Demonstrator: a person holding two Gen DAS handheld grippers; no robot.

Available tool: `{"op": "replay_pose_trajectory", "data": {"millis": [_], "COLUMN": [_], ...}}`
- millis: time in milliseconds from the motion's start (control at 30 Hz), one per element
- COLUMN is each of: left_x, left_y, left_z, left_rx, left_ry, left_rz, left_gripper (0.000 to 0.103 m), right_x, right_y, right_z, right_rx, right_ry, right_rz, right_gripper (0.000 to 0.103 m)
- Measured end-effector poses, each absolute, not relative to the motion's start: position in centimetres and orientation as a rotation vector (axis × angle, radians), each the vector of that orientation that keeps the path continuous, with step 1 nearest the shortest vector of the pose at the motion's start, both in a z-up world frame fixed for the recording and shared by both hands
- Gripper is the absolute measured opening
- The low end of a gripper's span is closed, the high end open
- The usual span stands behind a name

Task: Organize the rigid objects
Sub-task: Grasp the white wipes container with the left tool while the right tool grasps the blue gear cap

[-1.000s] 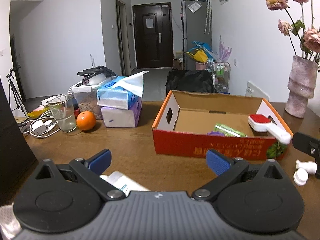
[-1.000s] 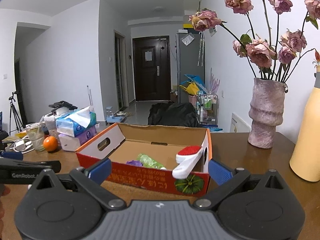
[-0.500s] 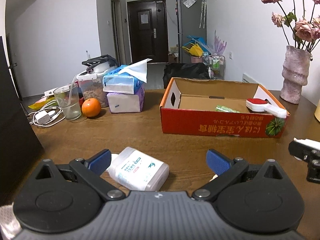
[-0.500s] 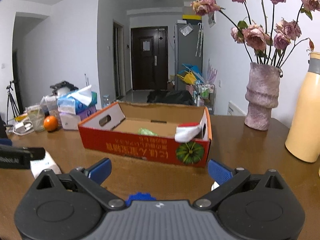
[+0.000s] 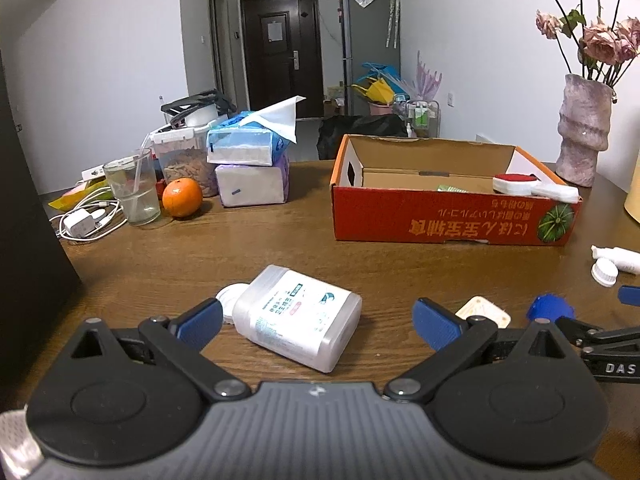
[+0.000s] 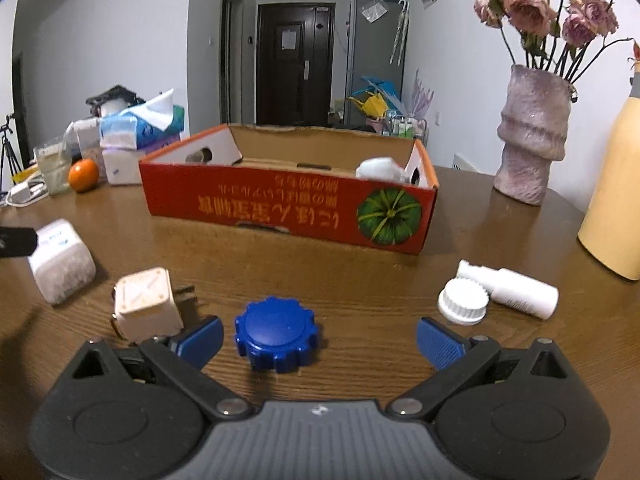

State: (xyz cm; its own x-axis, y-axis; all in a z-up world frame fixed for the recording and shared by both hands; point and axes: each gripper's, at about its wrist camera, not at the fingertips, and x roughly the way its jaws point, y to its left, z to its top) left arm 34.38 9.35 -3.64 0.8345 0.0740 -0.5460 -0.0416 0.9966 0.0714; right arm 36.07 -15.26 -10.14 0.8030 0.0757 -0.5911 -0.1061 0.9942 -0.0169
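**A:** How far along is this? The cardboard box (image 5: 440, 220) in the upper right of the left view only holds a red-and-white brush (image 5: 532, 188) and some green thing.

**B:** Early, I'd say. The white bottle (image 5: 298, 316), plug adapter (image 6: 146, 304), blue cap (image 6: 276, 332) and small white bottle (image 6: 516, 288) lie loose on the table (image 6: 360, 264). Left gripper (image 5: 316, 318) and right gripper (image 6: 320, 338) both gape wide, holding nothing.

On the table (image 6: 360, 264), a cardboard box (image 6: 280, 204) sits at centre frame; before it, a pill bottle (image 6: 60, 268) at far left, then a plug adapter (image 6: 146, 304), a gear-shaped cap (image 6: 276, 332), and a small bottle (image 6: 516, 290) right. A vase (image 6: 532, 136) stands at upper right.
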Motion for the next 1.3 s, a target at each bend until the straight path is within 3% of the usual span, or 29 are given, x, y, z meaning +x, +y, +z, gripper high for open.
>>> {"op": "replay_pose_trajectory", "data": {"millis": [133,267,333,1300], "left_x": [34.7,35.0,35.3,39.9], "left_y": [9.9,10.3,10.5,14.6], "left_z": [-4.2,-4.8,-5.1,-7.9], "left_rx": [0.068,0.082,0.093,0.152], "left_ry": [0.582,0.589,0.590,0.602], "left_rz": [0.046,0.023,0.013,-0.220], "left_gripper": [0.103,0.103,0.103,0.103], "right_x": [37.0,37.7,37.7,36.7], "right_y": [-14.9,-14.7,-14.8,-15.2], "right_z": [-11.2,-11.5,-11.5,-10.8], "right_rx": [-0.051,-0.040,-0.026,-0.003], "right_ry": [0.645,0.682,0.680,0.600], "right_rz": [0.104,0.130,0.144,0.064], "right_gripper": [0.094,0.068,0.050,0.049]}}
